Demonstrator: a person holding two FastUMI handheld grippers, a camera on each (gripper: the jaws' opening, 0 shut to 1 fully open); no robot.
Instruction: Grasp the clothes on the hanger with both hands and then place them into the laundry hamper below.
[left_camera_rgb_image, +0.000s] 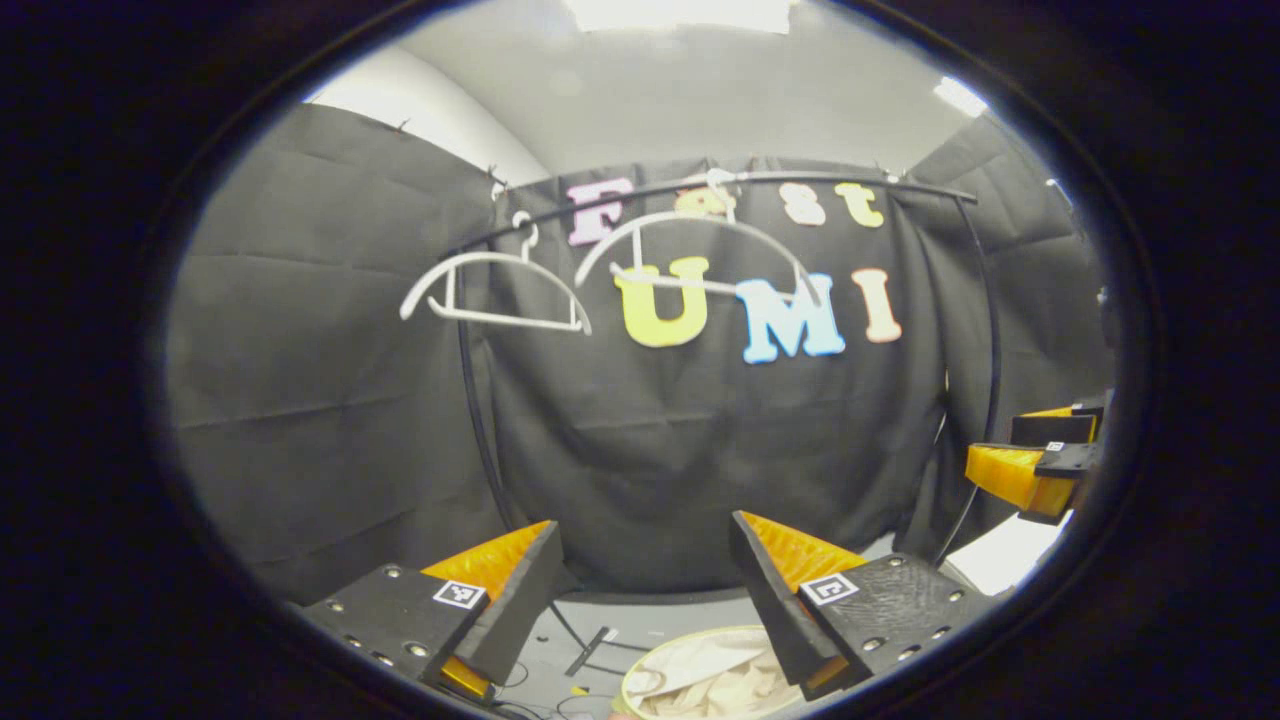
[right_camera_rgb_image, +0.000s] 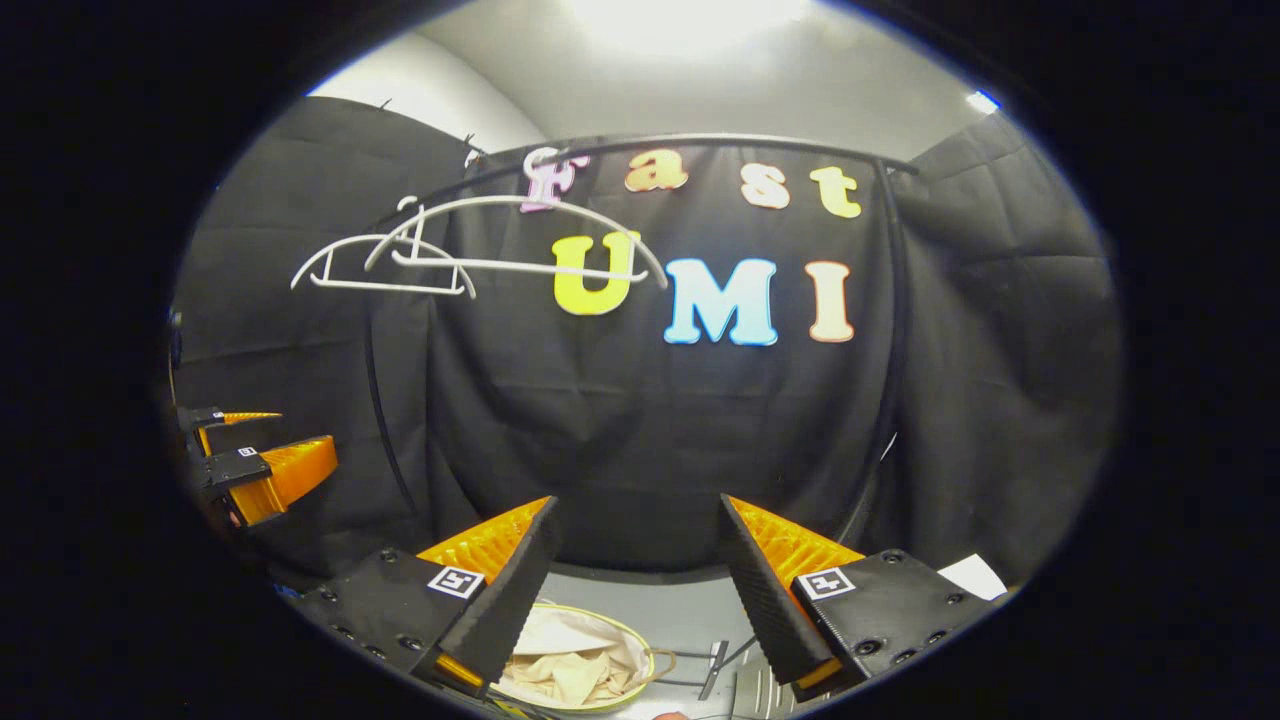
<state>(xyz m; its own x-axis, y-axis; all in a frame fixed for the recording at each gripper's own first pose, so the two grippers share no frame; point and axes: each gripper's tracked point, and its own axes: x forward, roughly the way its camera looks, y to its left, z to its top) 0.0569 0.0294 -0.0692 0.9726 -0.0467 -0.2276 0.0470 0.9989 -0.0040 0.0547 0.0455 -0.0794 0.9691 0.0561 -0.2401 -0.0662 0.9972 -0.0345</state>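
Black-walled booth: bare hangers (left_camera_rgb_image: 497, 290) above the hamper (right_camera_rgb_image: 575, 665); both grippers' fingers wide apart, empty; clothes (right_camera_rgb_image: 560, 675) seemingly inside, may spill over rim.

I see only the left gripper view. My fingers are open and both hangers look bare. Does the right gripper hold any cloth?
Observer: No. In the right gripper view the right gripper is open, with nothing between its fingers.
Operator: Where does the hamper lie in that view?
Observer: The laundry hamper lies low in that view, partly behind the finger on the view's left, with beige clothes inside.
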